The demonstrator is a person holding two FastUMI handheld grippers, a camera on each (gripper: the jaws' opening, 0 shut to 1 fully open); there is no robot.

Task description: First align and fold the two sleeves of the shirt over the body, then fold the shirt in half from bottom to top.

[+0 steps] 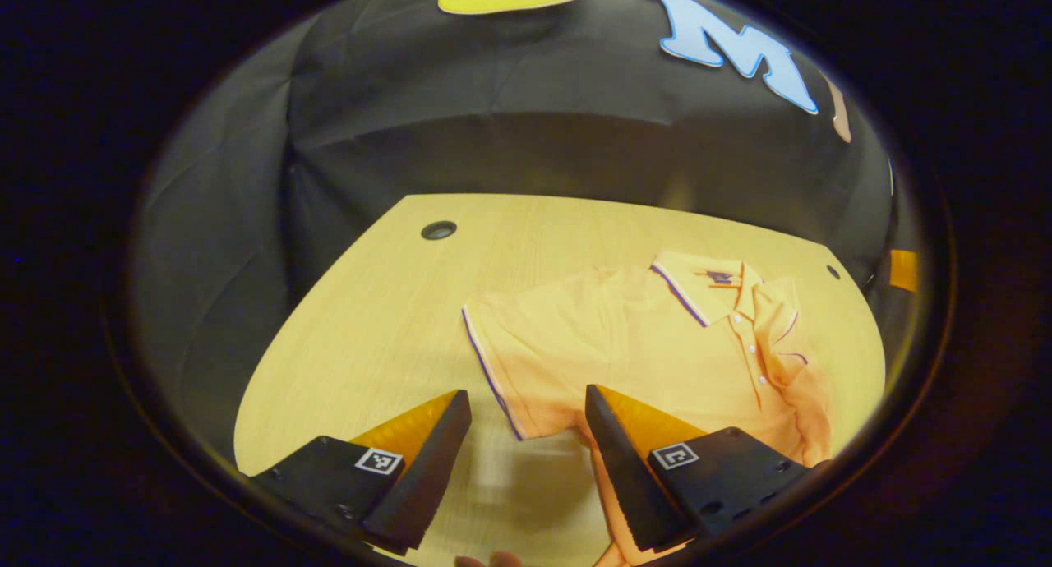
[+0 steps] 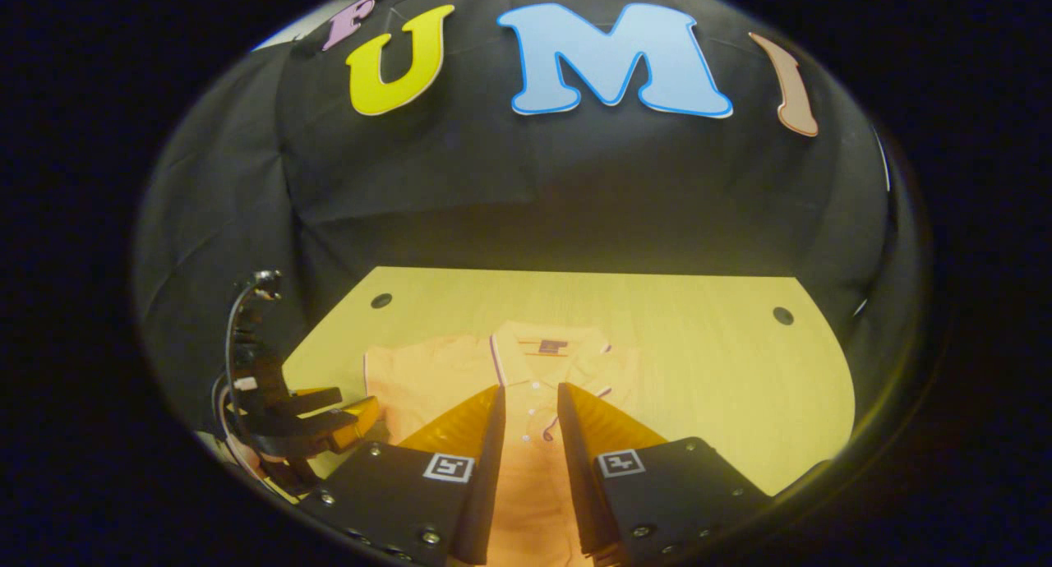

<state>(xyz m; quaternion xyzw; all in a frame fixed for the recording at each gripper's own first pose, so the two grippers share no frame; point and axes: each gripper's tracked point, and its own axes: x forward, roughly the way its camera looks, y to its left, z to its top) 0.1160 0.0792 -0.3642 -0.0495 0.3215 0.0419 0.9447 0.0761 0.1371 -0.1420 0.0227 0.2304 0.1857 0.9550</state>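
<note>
An orange polo shirt [image 1: 657, 345] lies flat on the wooden table [image 1: 386, 304], collar away from me. One sleeve [image 1: 501, 361], with a striped hem, is spread out to the left; the other sleeve [image 1: 789, 337] lies folded over the chest. My left gripper [image 1: 526, 394] is open and hovers at the spread sleeve's hem, gripping nothing. In the right gripper view the shirt [image 2: 526, 370] sits under my right gripper [image 2: 528, 393], whose fingers stand a narrow gap apart above the button placket, holding nothing. The left gripper [image 2: 329, 419] appears at that view's lower left.
The table has round cable holes near its far corners [image 1: 438, 230] [image 2: 782, 315]. Bare wood stretches to the right of the shirt [image 2: 723, 386] and to the left of the spread sleeve. Black cloth walls the booth behind the table.
</note>
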